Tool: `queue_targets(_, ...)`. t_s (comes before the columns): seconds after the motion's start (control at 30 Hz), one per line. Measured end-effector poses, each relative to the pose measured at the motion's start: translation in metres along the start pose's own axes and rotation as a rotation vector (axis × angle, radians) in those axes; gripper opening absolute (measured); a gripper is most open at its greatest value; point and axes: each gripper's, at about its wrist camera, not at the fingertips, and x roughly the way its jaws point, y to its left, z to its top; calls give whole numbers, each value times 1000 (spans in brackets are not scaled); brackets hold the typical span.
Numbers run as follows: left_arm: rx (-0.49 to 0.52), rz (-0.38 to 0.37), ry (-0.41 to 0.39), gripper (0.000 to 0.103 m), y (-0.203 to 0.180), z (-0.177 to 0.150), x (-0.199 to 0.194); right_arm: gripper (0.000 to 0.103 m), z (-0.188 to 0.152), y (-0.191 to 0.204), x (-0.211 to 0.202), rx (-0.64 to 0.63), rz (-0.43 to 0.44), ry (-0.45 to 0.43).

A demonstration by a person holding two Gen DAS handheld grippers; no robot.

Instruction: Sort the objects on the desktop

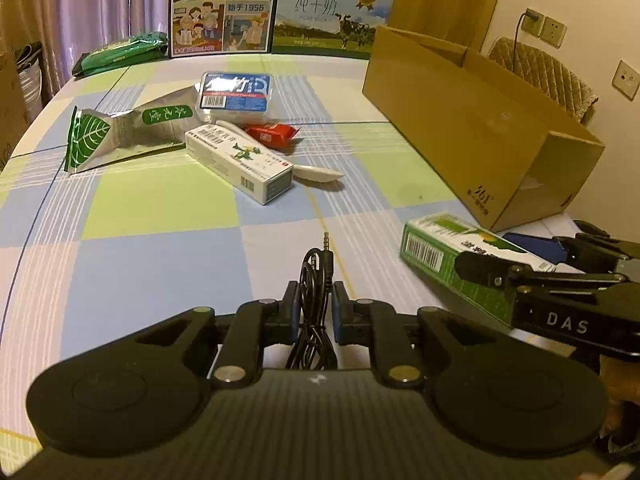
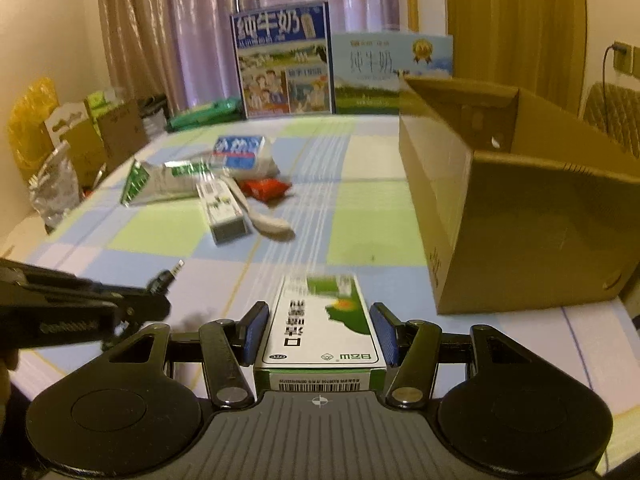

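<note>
While pinching a coiled black cable, left hand-held gripper, checkered tablecloth.

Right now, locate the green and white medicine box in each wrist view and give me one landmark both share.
Left wrist view: the green and white medicine box sits low on the right, with the right gripper around it.
Right wrist view: the same box lies bottom centre, between the blue pads.
Shared landmark: the open cardboard box, right of it in both views.
</note>
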Motion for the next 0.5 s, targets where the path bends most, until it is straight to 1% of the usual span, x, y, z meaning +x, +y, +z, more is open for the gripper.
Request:
queue_targets(0.17,7,-8,-21,12,-12,3,-11,52,7,2,-14,-14,3,-43)
queue_targets(0.27,20,-8,-27,12,-18,5,-15,52,4,2,-14,-26,-1,-37)
queue_targets(0.3,22,-8,-27,12,-19,5,-15,48,2,2,-12,-38,-4,-24)
queue_targets(0.33,24,-7,-24,12,-20,4,-15,31,-1,2,-9,-44,-9,-8)
queue_targets(0.37,23,-7,-21,12,-20,3,-15,9,-5,0,-6,-46,-6,18)
queue_targets(0.43,18,-6,-16,12,-21,1,-14,9,-14,-3,0,-37,-9,58)
queue_targets(0.5,10,-7,-11,12,-20,-2,-14,10,-19,-4,0,-63,-12,42)
